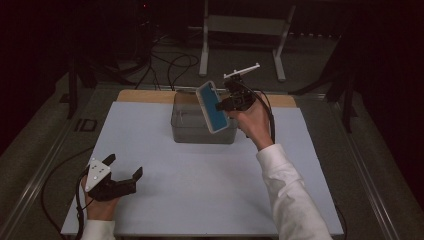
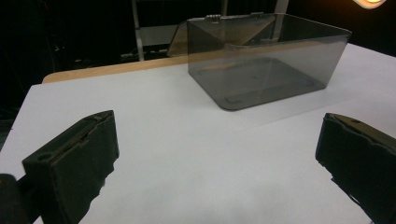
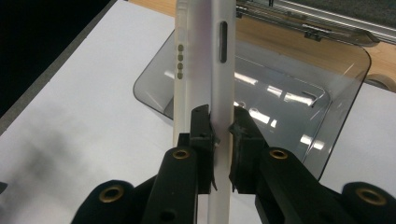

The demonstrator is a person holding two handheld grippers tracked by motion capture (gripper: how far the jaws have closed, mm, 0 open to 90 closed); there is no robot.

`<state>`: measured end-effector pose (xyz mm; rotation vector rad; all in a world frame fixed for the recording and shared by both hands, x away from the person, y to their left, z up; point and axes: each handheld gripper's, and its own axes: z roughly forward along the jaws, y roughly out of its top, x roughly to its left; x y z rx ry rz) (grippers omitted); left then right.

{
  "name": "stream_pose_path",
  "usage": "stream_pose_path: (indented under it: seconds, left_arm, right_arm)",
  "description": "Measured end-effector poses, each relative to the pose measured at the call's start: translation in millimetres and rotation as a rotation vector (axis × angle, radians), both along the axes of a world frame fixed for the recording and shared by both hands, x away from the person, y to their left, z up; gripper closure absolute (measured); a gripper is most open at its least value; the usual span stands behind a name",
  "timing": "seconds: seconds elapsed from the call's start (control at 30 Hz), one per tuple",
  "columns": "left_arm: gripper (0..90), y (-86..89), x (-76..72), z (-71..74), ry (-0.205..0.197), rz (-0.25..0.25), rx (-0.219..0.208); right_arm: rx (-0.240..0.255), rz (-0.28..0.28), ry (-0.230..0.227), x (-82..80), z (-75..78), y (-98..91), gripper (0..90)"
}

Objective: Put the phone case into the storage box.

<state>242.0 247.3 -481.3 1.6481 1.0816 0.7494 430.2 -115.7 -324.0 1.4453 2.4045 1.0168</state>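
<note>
A flat phone case (image 1: 212,106), white-rimmed with a blue face, hangs tilted over the right part of a clear grey plastic box (image 1: 200,132). My right gripper (image 1: 227,104) is shut on its edge. In the right gripper view the case (image 3: 219,70) stands edge-on between the pads of the right gripper (image 3: 220,123), above the open box (image 3: 289,107). My left gripper (image 1: 125,166) rests open near the table's front left corner, nothing between its jaws. In its own view the left gripper (image 2: 219,130) faces the box (image 2: 261,60) across bare table.
The box's hinged lid (image 2: 184,39) lies open behind it. A white sheet (image 1: 165,180) covers the table, with a wooden strip (image 1: 145,96) along the far edge. Past the table stand a metal frame (image 1: 242,30) and floor cables (image 1: 172,65).
</note>
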Motion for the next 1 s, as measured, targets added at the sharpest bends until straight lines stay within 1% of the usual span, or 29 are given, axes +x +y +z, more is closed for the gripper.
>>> stream_pose_path:
  seconds: [0.37,0.63,0.9,1.0]
  left_arm:
    - [0.2,0.4,-0.1,0.2,-0.001,-0.001,0.000]
    - [0.2,0.4,-0.2,0.4,-0.002,0.000,-0.003]
    - [0.2,0.2,-0.1,0.1,-0.001,-0.001,-0.003]
    - [0.2,0.0,-0.1,0.0,0.000,-0.001,-0.002]
  right_arm:
    - [-0.002,-0.031,0.013,8.4,-3.8,-3.5,81.9]
    - [0.008,-0.058,0.018,13.0,-4.7,-8.2,81.9]
    - [0.010,-0.069,0.024,16.1,-4.6,-10.7,81.9]
    - [0.008,-0.071,0.020,17.3,-4.4,-11.1,81.9]
